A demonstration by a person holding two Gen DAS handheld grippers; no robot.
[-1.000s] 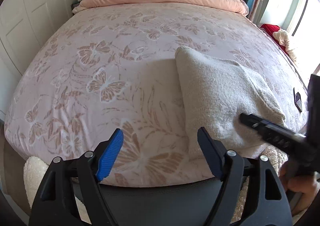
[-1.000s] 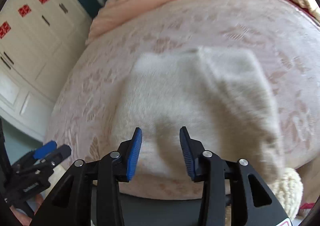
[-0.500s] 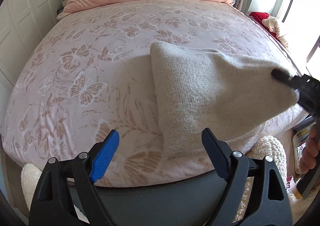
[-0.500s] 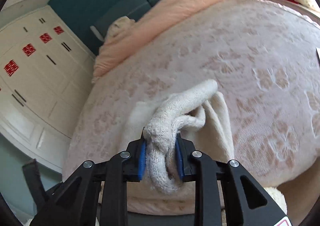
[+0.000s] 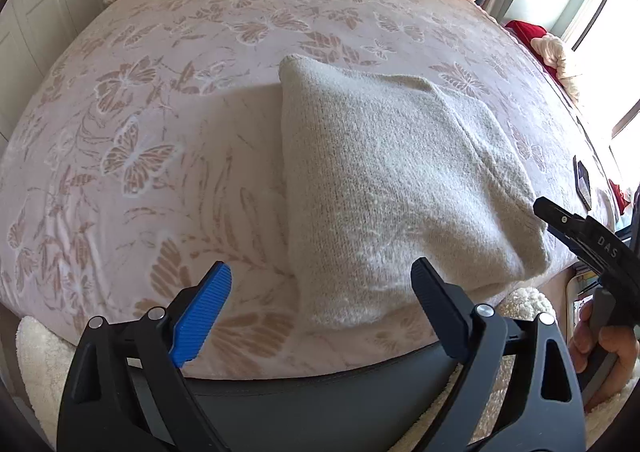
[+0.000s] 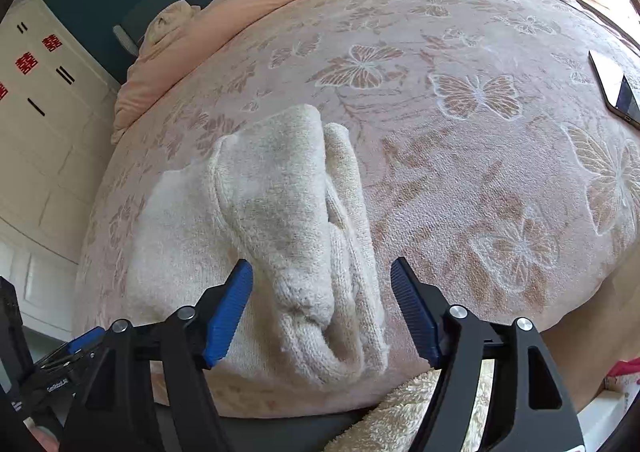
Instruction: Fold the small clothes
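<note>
Cream knit point(image 5: 392, 180) (folded), near bed edge point(image 5: 280, 364)

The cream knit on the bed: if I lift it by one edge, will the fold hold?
Probably not: the cream knit looks soft, its top layer already bunched and sagging. It likely drapes, light for its bulk. Its fuzzy surface should grip the bedspread, so pushing would wrinkle it.
</note>
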